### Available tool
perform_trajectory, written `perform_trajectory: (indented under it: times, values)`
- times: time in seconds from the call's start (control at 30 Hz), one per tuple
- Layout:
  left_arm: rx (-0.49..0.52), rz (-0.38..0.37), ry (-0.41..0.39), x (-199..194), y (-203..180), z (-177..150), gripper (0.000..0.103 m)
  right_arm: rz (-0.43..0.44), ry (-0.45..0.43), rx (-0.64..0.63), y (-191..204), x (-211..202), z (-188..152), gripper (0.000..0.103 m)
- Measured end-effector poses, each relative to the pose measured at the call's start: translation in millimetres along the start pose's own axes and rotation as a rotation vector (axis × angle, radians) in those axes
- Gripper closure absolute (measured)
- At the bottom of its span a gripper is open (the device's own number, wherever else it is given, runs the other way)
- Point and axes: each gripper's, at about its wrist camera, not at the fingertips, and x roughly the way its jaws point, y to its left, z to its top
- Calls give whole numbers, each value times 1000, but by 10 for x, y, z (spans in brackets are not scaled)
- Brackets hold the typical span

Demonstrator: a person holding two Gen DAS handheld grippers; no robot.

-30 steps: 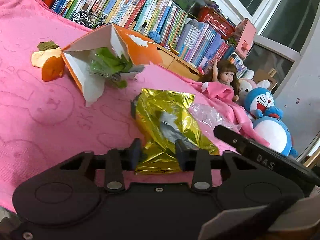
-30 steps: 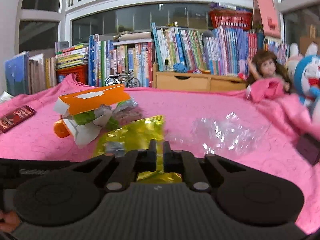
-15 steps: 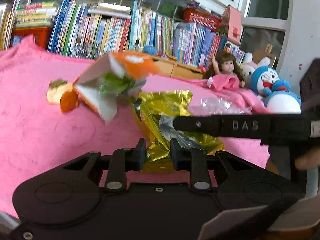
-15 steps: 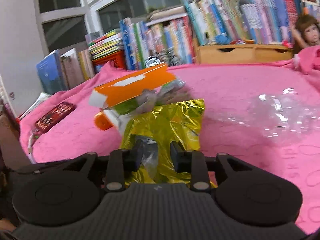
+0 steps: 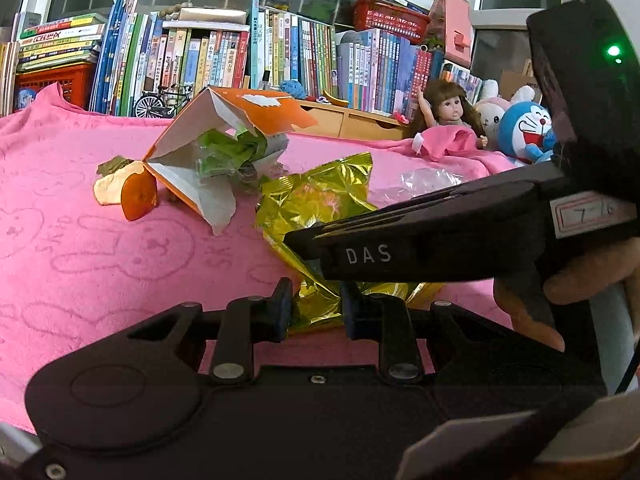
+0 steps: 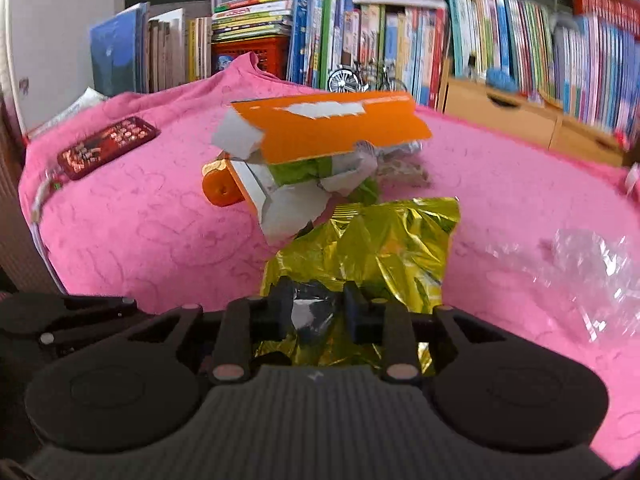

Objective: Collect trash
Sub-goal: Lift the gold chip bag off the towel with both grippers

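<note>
Foil bag (image 5: 320, 204) is seen lying on the pink cloth (image 5: 80, 240), its near edge between the parted fingers of the left claw (image 5: 314, 310). The right claw (image 6: 316, 310), fingers likewise apart, is set over the same bag from its right. Beyond both, a torn carton (image 6: 328, 136) rests, with clear film (image 6: 592, 264) rightward.

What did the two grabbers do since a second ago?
The right gripper opened and moved in over the gold foil bag. The left gripper narrowed around the bag's near edge. The torn orange carton and clear plastic wrap stayed put.
</note>
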Motion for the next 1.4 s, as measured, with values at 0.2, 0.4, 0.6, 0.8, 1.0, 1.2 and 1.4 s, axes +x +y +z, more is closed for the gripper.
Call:
perform_trajectory:
  times: [0.2, 0.4, 0.6, 0.8, 1.0, 1.2, 1.4]
  values:
    - [-34, -3, -19, -20, 29, 19, 80, -24, -88, 116, -145, -204, -17, 100]
    - [-27, 6, -46, -78, 21, 61, 80, -102, -152, 156, -357, -435, -28, 100]
    - [-25, 11, -41, -68, 22, 76, 80, -22, -127, 199, -504, -524, -156, 91]
    - [82, 49, -37, -36, -106, 0, 80, 42, -89, 112, -302, -413, -61, 45]
    - [98, 54, -26, -37, -122, -39, 80, 6, 33, -36, -51, -44, 23, 52]
    - [101, 50, -29, -42, -113, -51, 80, 7, 43, -28, -38, 41, 1, 89]
    - [71, 38, -41, -59, -76, -40, 80, -13, -14, 26, -78, -91, -30, 100]
